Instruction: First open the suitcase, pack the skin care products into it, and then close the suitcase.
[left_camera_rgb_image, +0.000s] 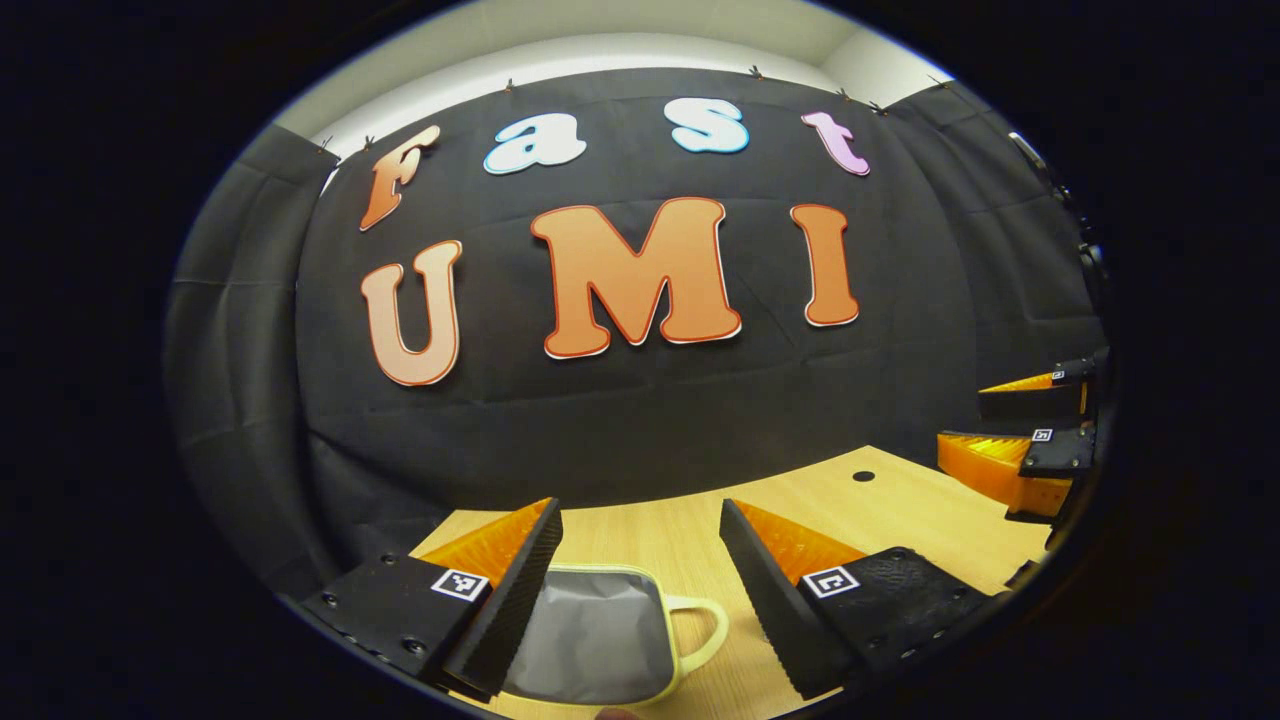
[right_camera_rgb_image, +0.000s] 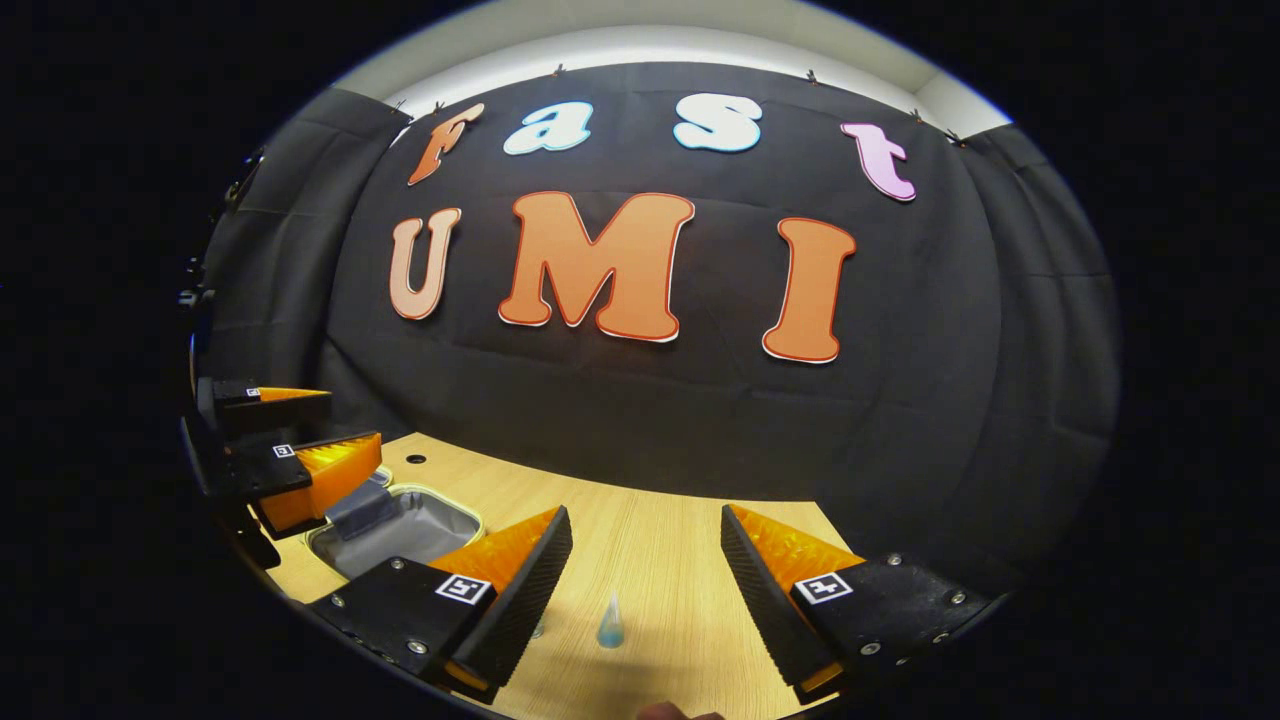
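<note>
Since the lid looks already lifted: I read the opening step as done and the packing step as the one in hand.
Suitcase: the small suitcase (left_camera_rgb_image: 600, 640) lies on the wooden table (left_camera_rgb_image: 900, 510), its grey lining showing inside a pale rim, a loop handle sticking out on one side; in the right gripper view the suitcase (right_camera_rgb_image: 400, 525) sits open-topped with a fold of grey lining standing at its far edge, which is why I judge it ready to receive things.
Skin care product: a small bluish bottle with a pointed tip (right_camera_rgb_image: 611, 622) stands upright on the table, well apart from the suitcase and on its handle side.
Right gripper: my right gripper (right_camera_rgb_image: 645, 580) has its fingers spread wide with nothing between them, and the bottle lies on the line between them, just below; I take that as lining up for a pick. I also see the right gripper (left_camera_rgb_image: 1020, 440) from the other hand, beside the suitcase and above the table.
Left gripper: my left gripper (left_camera_rgb_image: 640, 570) hovers spread wide and empty directly over the suitcase, probably to steady it; the same left gripper (right_camera_rgb_image: 300, 450) hangs above the suitcase's far rim.
Risk: I judge the bottle narrow and easily tipped.
</note>
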